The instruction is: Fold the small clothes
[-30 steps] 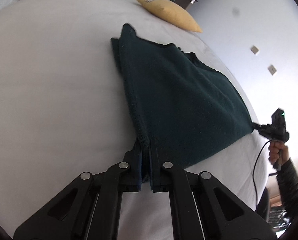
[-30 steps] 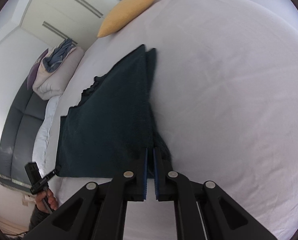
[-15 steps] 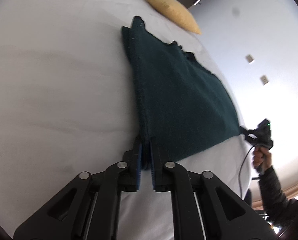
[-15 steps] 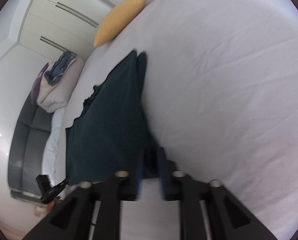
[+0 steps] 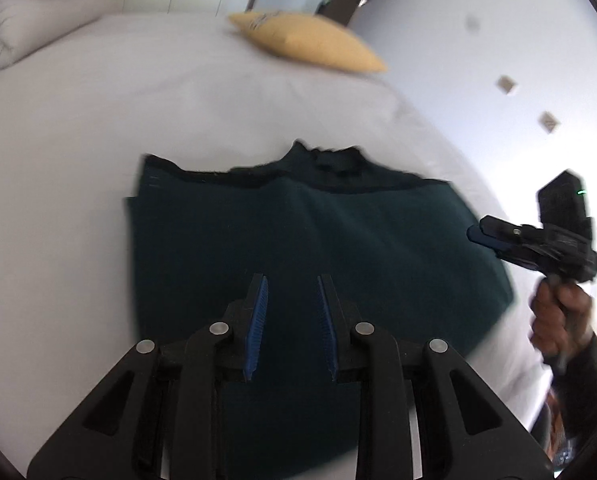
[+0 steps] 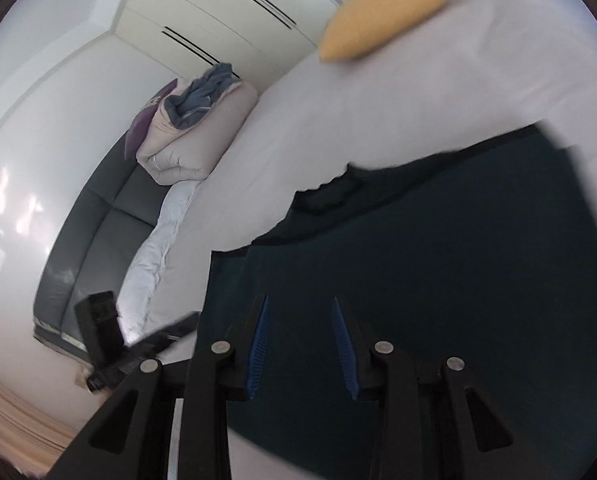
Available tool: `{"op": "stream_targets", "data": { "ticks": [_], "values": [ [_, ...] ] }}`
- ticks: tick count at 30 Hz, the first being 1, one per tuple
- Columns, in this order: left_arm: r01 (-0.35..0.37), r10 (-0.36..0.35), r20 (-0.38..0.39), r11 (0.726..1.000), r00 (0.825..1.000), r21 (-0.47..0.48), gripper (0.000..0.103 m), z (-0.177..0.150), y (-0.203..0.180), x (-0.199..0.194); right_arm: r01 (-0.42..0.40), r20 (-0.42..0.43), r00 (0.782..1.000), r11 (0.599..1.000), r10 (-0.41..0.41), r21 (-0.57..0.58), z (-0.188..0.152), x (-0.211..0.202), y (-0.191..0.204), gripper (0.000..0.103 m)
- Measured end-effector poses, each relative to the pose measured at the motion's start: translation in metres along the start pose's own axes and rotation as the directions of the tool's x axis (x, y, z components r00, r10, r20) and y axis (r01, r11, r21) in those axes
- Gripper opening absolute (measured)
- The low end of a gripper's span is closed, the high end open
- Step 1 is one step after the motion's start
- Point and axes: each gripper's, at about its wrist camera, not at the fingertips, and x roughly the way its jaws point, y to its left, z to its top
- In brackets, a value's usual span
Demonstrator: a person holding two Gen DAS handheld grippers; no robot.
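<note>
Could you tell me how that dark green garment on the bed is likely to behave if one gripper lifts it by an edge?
The dark green garment will probably flop and drape, since it lies flat and doubled, following the white bed. Its knit-looking surface suggests it should grip rather than slip. Lifted by one edge, the layers may well slide apart; both the left gripper and right gripper are open.

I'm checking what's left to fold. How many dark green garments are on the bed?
1. The dark green garment lies flat on the white bed, below the yellow pillow. The bundle on the folded duvet is greyish blue; more may be hidden there.
</note>
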Motion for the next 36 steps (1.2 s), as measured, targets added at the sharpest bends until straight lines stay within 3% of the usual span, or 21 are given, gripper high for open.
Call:
{"op": "stream_targets", "data": {
  "ticks": [2,4,6,8,10,12,17,19,21,23,25,27,29,31,36],
  "values": [
    [-0.015,0.015,0.002,0.999,1.000,-0.035,0.024,0.009,0.005,0.023,-0.035,-0.013,0.999,0.999,0.035,0.042,0.010,0.027,-0.007,0.036],
    [-0.044,0.043,-0.012,0.998,0.999,-0.044,0.024,0.014,0.011,0.041,0.008,-0.025,1.000,0.996,-0.006,0.089,0.015,0.044,-0.024,0.035],
    [-0.010,0.009,-0.007,0.997,1.000,-0.082,0.024,0.012,0.027,0.046,-0.014,-0.006,1.000,0.990,0.015,0.138,0.021,0.044,-0.047,0.016],
    [0.013,-0.011,0.018,0.991,1.000,-0.131,0.024,0.005,0.040,0.044,-0.028,0.045,0.999,0.983,0.020,0.182,0.025,0.030,-0.065,0.012],
    [0.122,-0.112,0.057,0.969,0.992,-0.214,0.024,-0.004,0.065,0.043,-0.043,0.113,0.993,0.973,0.017,0.225,0.030,0.009,-0.084,0.012],
    [0.166,-0.150,0.080,0.948,0.985,-0.272,0.024,-0.009,0.081,0.043,-0.021,0.167,0.986,0.965,-0.024,0.262,0.034,-0.010,-0.101,0.011],
    [0.121,-0.106,0.076,0.964,0.992,-0.235,0.024,-0.009,0.076,0.040,0.053,0.311,0.931,0.913,-0.192,0.403,0.026,-0.072,-0.133,0.018],
    [0.108,-0.093,0.077,0.967,0.993,-0.231,0.024,-0.010,0.075,0.040,0.034,0.316,0.936,0.933,-0.156,0.359,0.024,-0.073,-0.116,0.018],
    [0.100,-0.084,0.078,0.969,0.993,-0.226,0.024,-0.011,0.073,0.039,-0.043,0.296,0.955,0.968,-0.033,0.246,0.013,-0.059,-0.076,0.020],
    [0.084,-0.069,0.076,0.973,0.995,-0.216,0.024,-0.011,0.071,0.039,-0.100,0.221,0.973,0.984,0.066,0.144,0.001,-0.036,-0.042,0.027],
    [0.060,-0.046,0.071,0.979,0.996,-0.197,0.024,-0.011,0.066,0.039,-0.150,0.108,0.984,0.986,0.141,0.076,-0.016,-0.002,-0.011,0.028],
    [0.044,-0.032,0.069,0.982,0.997,-0.185,0.024,-0.012,0.063,0.038,-0.159,0.004,0.987,0.986,0.159,0.045,-0.031,0.028,0.004,0.028],
    [0.037,-0.025,0.069,0.983,0.997,-0.180,0.024,-0.013,0.062,0.038,-0.097,-0.046,0.994,0.995,0.098,0.034,-0.041,0.047,0.002,0.028],
    [0.034,-0.022,0.070,0.984,0.997,-0.177,0.024,-0.013,0.062,0.038,-0.101,-0.027,0.994,0.991,0.104,0.092,-0.045,0.043,-0.015,0.027],
    [0.037,-0.025,0.073,0.984,0.997,-0.175,0.024,-0.012,0.061,0.041,-0.106,0.147,0.986,0.973,0.076,0.203,-0.033,-0.011,-0.061,0.026]
  ]
}}
